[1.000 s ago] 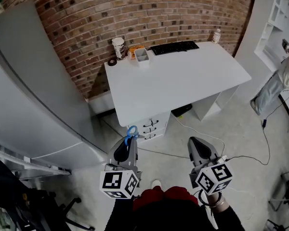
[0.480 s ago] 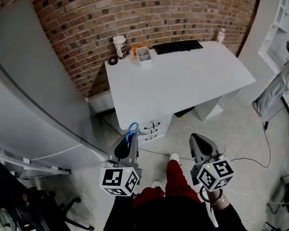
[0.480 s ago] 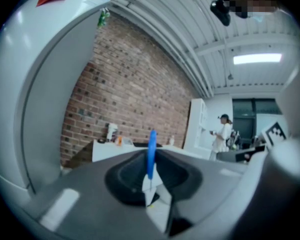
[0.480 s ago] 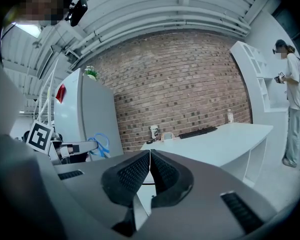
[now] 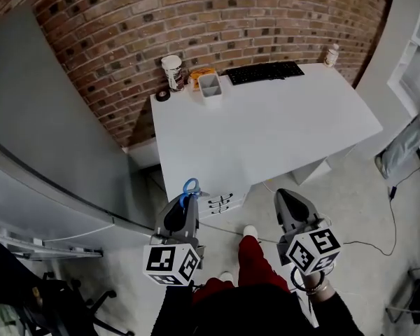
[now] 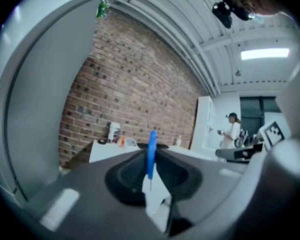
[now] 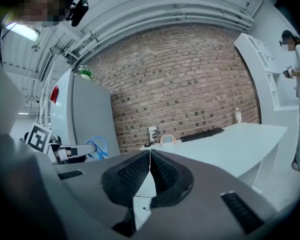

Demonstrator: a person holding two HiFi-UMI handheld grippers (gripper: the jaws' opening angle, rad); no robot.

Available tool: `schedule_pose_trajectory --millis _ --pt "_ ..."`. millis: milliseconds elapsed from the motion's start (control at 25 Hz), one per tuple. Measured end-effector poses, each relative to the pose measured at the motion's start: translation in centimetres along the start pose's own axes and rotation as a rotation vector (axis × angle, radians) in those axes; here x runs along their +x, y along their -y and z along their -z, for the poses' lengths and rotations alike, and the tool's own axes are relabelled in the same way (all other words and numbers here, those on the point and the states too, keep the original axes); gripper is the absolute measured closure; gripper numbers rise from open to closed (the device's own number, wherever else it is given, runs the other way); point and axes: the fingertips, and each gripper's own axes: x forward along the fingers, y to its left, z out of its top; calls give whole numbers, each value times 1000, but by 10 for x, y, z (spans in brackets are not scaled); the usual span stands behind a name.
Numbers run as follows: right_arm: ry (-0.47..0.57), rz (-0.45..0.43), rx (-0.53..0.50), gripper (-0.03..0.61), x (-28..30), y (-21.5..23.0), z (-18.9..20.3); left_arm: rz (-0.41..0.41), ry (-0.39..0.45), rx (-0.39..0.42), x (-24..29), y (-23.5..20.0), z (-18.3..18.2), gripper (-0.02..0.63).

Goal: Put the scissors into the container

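Moved since a second ago: both tools and the person carrying them have come nearer the tabletop [image 5: 280,128], which now fills more of the head view; a red-trousered leg [image 5: 250,259] with a white shoe [image 5: 250,231] has stepped forward between the tools.

Item, scissors [image 5: 190,187]: blue handle loops projecting ahead of the left tool [image 5: 187,200]; held in the air over the floor, just short of the tabletop's near corner; seen edge-on and upright in the left gripper view; blades not visible.
Left tool: jaws clamped on the scissors.
Right tool [image 5: 283,197]: jaws together, nothing between them; level with the left tool and well apart from it.
Container [image 5: 209,87]: pale, open-topped; standing at the far left of the tabletop near the brick wall [image 5: 217,19]; well apart from the scissors.
Beside the container: orange object [image 5: 199,74] just behind it; white cup [image 5: 172,70] to its left; small dark ring [image 5: 162,96] near the corner; black keyboard [image 5: 264,72] to its right.
Far right corner: small bottle [image 5: 331,54].
Below the tabletop: white drawer unit [image 5: 220,201].
Left of scene: large grey panel [image 5: 42,131].
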Motion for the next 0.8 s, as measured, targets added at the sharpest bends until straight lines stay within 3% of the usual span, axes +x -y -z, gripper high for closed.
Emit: schedule_pose_trajectory --millis 800 --pt "-89 -145 -3 569 152 92 -25 -164 -56 -47 150 -44 0 566"
